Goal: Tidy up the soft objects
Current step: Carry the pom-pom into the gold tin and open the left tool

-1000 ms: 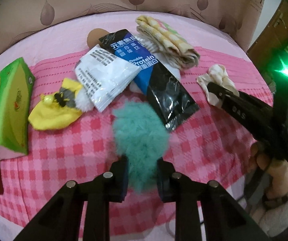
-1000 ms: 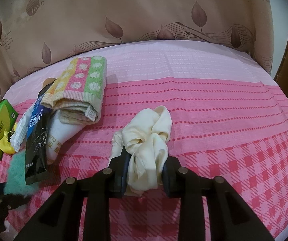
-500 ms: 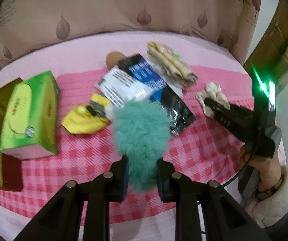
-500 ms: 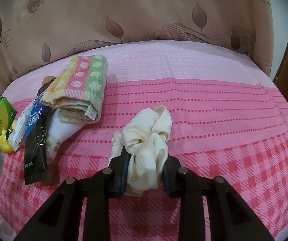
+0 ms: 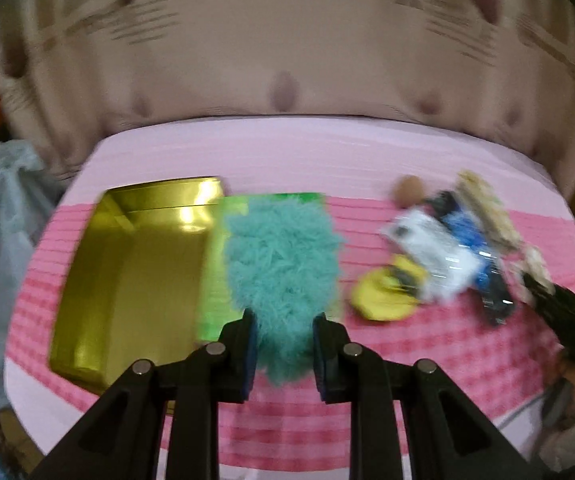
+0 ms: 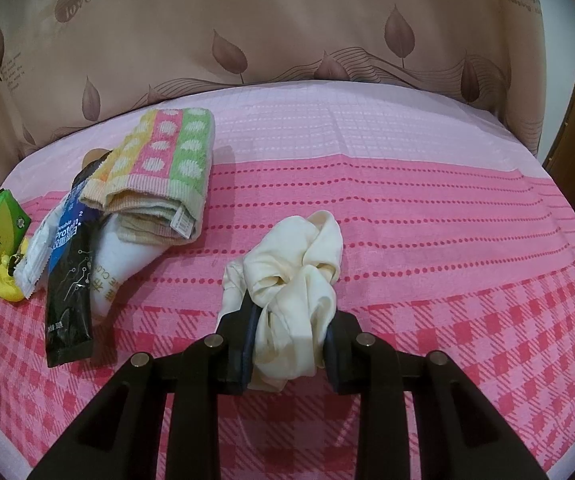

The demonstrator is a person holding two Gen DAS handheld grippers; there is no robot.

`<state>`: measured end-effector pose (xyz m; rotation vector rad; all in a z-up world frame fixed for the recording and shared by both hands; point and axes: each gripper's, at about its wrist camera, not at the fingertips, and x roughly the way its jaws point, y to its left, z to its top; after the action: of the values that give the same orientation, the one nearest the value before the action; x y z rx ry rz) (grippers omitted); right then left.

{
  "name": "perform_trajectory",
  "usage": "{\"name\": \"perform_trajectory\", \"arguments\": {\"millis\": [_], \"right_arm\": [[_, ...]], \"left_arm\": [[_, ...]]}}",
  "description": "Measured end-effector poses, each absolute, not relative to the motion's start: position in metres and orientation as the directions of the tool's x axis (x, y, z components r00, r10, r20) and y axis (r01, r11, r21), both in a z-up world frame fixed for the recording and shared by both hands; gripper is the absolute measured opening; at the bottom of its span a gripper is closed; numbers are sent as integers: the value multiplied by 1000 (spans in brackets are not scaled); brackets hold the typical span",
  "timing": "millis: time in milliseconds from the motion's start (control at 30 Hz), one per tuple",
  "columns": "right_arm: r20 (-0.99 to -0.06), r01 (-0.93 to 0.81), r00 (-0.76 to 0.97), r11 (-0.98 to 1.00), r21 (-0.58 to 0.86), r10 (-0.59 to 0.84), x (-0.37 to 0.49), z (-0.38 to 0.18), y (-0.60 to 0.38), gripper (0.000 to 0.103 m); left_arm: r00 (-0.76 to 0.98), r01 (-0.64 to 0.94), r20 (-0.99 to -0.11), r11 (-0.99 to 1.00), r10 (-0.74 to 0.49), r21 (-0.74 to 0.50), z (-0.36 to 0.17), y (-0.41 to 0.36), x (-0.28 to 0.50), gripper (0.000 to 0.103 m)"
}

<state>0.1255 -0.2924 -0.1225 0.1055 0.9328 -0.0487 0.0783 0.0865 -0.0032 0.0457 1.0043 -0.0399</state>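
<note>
Towel (image 6: 155, 168) overlaps pouches (image 6: 67, 276) left of the cream scrunchie (image 6: 299, 276).

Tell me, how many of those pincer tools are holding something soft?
2. The left gripper is clamped on a teal fluffy ball in front of the gold box; the right gripper is clamped on a cream scrunchie over the pink cloth.

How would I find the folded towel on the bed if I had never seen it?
Look at the pink bed cover in front of the leaf-patterned curtain, then go to the pile of things on its left side. The folded towel lies on top of that pile, over a white packet. It alone has yellow, pink and green stripes with pale dots.
</note>
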Motion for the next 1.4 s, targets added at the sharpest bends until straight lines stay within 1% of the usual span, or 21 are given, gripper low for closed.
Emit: {"name": "perform_trajectory", "arguments": {"millis": [200,300,433,667,867,933,1000,1067,1133,1400], "right_arm": [[-804,87,595,994,63,-1,125,-122,-293,28],[-804,87,595,994,59,-4,125,-122,-293,28],[-803,86,595,995,54,-8,124,-122,-293,28],[-803,87,596,995,53,-9,124,-122,-294,28],[-803,87,596,995,50,-12,123,-122,-293,28],[-803,87,596,995,49,-12,123,-122,-293,28],[-803,87,596,995,48,-13,123,-122,-295,28],[-803,87,596,995,47,-14,123,-122,-293,28],[-803,87,596,995,47,-14,123,-122,-293,28],[-803,86,595,996,32,-26,123,-121,-298,28]], "left_arm": [[502,-82,-858,994,106,74,-14,161,95,22],[469,-118,-870,987,152,108,-26,187,102,22],[432,-157,-886,981,172,114,-44,214,104,23],[373,-171,-911,978,179,122,-72,235,105,24],[348,-184,-920,975,183,124,-85,245,108,28],[343,-186,-920,974,188,130,-86,248,108,30],[342,-189,-921,974,187,128,-87,249,107,35],[340,-193,-921,973,190,130,-85,249,106,36],[340,-196,-922,973,186,124,-84,249,104,42],[367,-201,-916,975,164,95,-74,252,94,55]]}}
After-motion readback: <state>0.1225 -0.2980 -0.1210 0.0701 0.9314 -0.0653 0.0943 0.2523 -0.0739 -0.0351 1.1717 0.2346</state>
